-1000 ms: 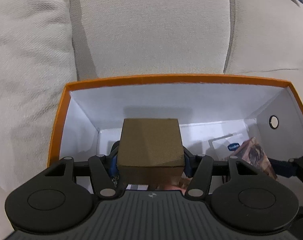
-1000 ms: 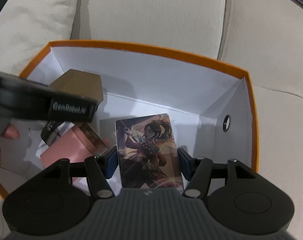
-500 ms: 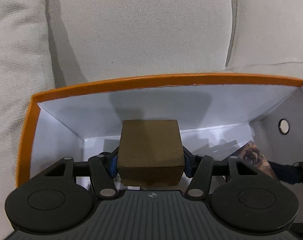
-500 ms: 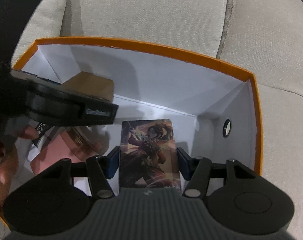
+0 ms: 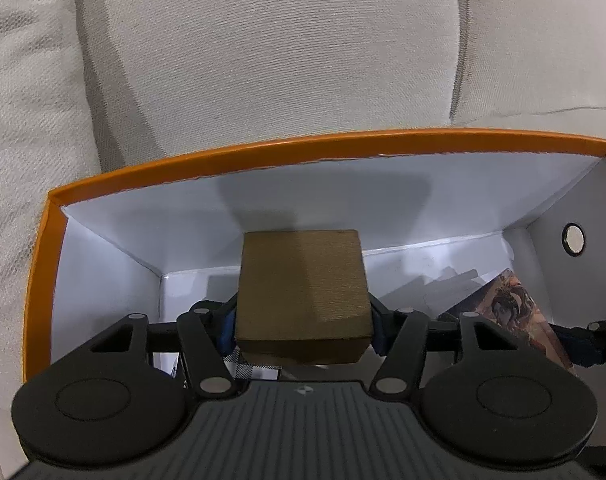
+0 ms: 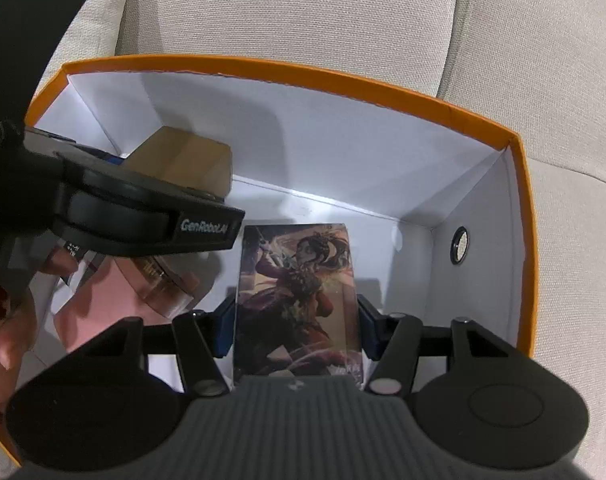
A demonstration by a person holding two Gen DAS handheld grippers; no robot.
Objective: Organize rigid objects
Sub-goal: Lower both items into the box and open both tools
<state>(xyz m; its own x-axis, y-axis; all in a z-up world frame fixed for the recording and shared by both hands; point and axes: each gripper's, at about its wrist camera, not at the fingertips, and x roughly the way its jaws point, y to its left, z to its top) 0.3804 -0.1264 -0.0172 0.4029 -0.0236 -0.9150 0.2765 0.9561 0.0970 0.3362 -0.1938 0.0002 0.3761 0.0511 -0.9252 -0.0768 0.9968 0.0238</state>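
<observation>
A cream fabric sofa (image 5: 287, 60) fills the frame from nine o'clock round to three in both of my wrist views, its seams running between the cushions. On it sits an open orange box (image 5: 263, 147) with white inner walls, a small round hole in its wall at three o'clock.

In my left wrist view, my left claw (image 5: 303, 320) reaches down into the box with a brown cardboard box (image 5: 303, 284) between its blue pads at dead centre; the jaws are opening, and I cannot tell whether the pads touch its sides at this instant. The same brown cardboard box shows at ten o'clock in my right wrist view, just beyond the black body of the left tool.

My right claw (image 6: 297, 330) is closed on an illustrated card (image 6: 297, 296), pads pressed to both long edges, the card upright inside the orange box, at centre near the floor. That card shows again at four o'clock in the left view.

At eight o'clock in the right view a pink round container (image 6: 143, 288) lies on the box floor, partly hidden under the left tool. My left hand (image 6: 7, 320) grips that tool at the nine o'clock edge.
</observation>
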